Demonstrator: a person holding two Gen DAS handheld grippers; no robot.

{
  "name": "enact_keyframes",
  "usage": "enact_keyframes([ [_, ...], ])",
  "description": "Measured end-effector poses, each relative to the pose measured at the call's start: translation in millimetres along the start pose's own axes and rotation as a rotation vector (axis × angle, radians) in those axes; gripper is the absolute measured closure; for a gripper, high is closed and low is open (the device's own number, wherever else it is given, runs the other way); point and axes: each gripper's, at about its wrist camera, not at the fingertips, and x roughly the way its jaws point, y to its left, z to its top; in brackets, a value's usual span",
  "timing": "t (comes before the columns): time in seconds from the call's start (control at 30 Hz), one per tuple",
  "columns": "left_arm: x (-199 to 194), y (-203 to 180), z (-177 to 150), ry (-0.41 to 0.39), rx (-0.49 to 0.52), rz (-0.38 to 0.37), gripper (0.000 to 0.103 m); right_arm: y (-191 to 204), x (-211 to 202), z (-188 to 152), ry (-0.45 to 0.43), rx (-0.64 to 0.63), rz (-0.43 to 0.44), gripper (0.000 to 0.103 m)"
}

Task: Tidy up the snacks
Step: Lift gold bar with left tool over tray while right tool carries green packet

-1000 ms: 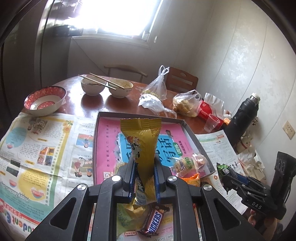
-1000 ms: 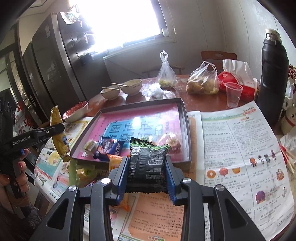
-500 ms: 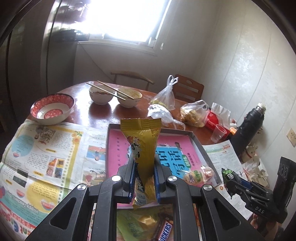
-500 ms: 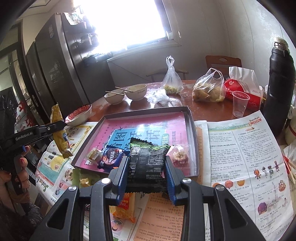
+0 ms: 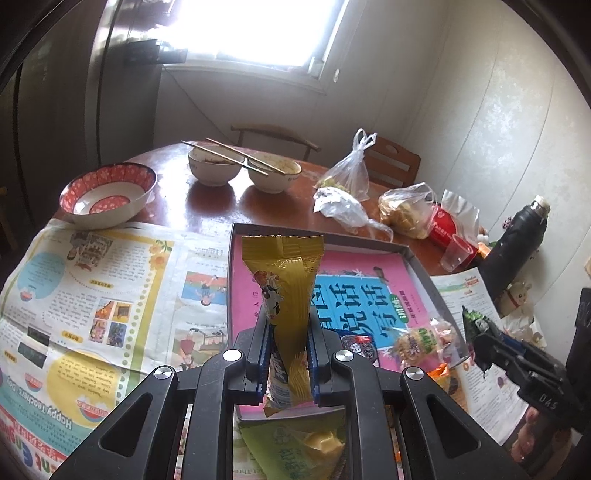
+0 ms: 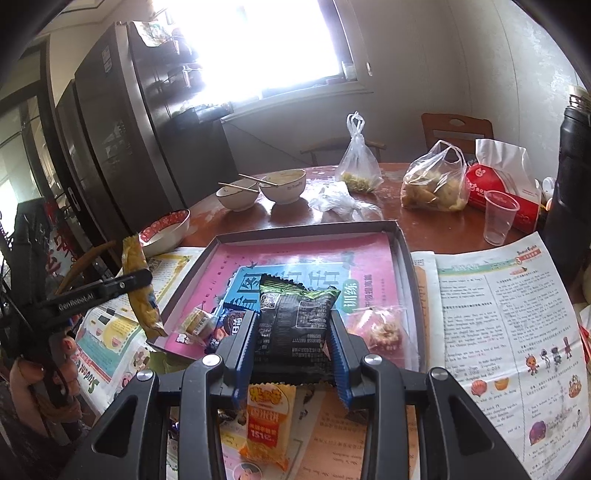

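Jaws of both grippers clamp snacks: left gripper (image 5: pixel 286 354) a yellow packet (image 5: pixel 284 291), right gripper (image 6: pixel 291 347) a black packet (image 6: pixel 293 321).

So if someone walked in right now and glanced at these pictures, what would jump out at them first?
Probably the two packets held up front: the left tongs clamp an upright yellow snack packet, and the right tongs grip a black-and-green snack packet. Behind both lies the shallow box with its bright pink lining, a few wrapped snacks in its near end. After that, the glaring window above the cluttered table.
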Motion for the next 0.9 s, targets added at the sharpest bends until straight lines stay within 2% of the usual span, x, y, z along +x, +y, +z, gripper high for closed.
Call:
enact_keyframes([
  [0.9,39.3,2.7,-17.8,0.08,0.032,0.02,0.086,12.0,51.0,14.8,0.051,0.007,0.001,0.066],
])
